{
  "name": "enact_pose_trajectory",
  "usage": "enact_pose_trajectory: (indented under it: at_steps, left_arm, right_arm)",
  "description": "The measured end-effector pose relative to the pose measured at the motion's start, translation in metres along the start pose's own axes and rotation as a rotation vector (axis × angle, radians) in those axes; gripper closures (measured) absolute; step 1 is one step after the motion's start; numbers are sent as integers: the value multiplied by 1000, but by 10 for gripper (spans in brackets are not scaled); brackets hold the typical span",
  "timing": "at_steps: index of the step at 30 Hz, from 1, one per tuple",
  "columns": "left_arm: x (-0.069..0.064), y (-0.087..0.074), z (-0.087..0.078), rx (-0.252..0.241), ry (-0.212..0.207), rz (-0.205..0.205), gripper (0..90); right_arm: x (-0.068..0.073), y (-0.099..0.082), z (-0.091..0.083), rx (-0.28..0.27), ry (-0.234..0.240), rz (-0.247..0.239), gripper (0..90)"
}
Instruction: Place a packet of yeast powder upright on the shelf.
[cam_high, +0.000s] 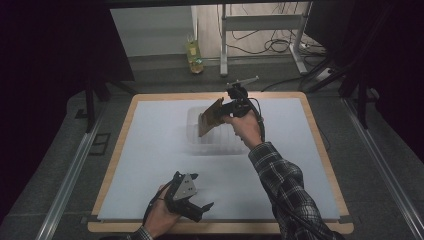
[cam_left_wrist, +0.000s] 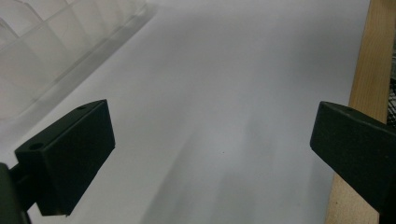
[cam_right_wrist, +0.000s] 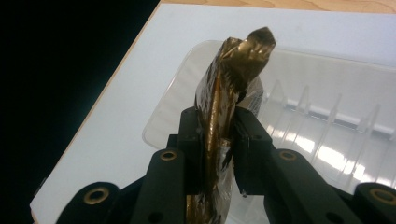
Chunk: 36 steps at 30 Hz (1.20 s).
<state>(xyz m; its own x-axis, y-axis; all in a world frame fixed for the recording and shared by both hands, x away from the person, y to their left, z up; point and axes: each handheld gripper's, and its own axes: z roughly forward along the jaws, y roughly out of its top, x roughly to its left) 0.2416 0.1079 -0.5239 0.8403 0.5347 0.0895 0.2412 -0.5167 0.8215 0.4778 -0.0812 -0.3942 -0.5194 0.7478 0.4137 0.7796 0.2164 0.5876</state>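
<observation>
The right gripper (cam_right_wrist: 218, 154) is clamped on a flat golden-brown foil packet (cam_right_wrist: 229, 88). Its two black jaws press on the packet's thin sides, and the packet stands on edge between them, its long axis running away from the gripper toward a crumpled tip. In the high view the right gripper (cam_high: 226, 111) holds the packet (cam_high: 210, 117) in the air above the clear plastic tray (cam_high: 196, 142), which sits on the white mat (cam_high: 150, 150) near the far middle of the table (cam_high: 320, 145). The packet hangs over the tray's left part and leans down to the left, so the tray lies directly under and a little ahead of the gripper. The tray has thin dividers (cam_right_wrist: 306, 100) that make narrow slots, and I judge the packet must line up edge-on with one slot to go in.

The left gripper (cam_high: 197, 195) rests low near the front edge of the mat, well apart from the tray. Its jaws stand wide apart with nothing between them, above bare mat (cam_left_wrist: 224, 93). The right hand is clearly the nearer one.
</observation>
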Motion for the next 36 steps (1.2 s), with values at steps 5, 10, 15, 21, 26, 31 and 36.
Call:
enact_pose_trajectory:
  at_steps: [5, 10, 15, 21, 26, 31, 36]
  left_arm:
    - [0, 0, 0, 1, -2, 0, 0]
    - [0, 0, 0, 0, -2, 0, 0]
    - [0, 0, 0, -6, 0, -5, 0]
    - [0, 0, -1, -8, -4, -9, 0]
    - [-1, 0, 1, -2, -11, -5, 0]
    - [0, 0, 0, -2, -11, -4, 0]
    - [0, 0, 0, -4, -11, -8, 0]
  right_arm:
    - [1, 4, 6, 2, 11, -4, 734]
    - [5, 7, 15, 6, 18, -10, 730]
    - [7, 9, 27, 9, 11, -10, 725]
    - [1, 12, 39, -8, 22, 21, 722]
    - [-3, 14, 48, -31, 17, 38, 724]
    - [-5, 16, 52, -58, 13, 27, 714]
    - [-5, 17, 52, -46, -5, 4, 612]
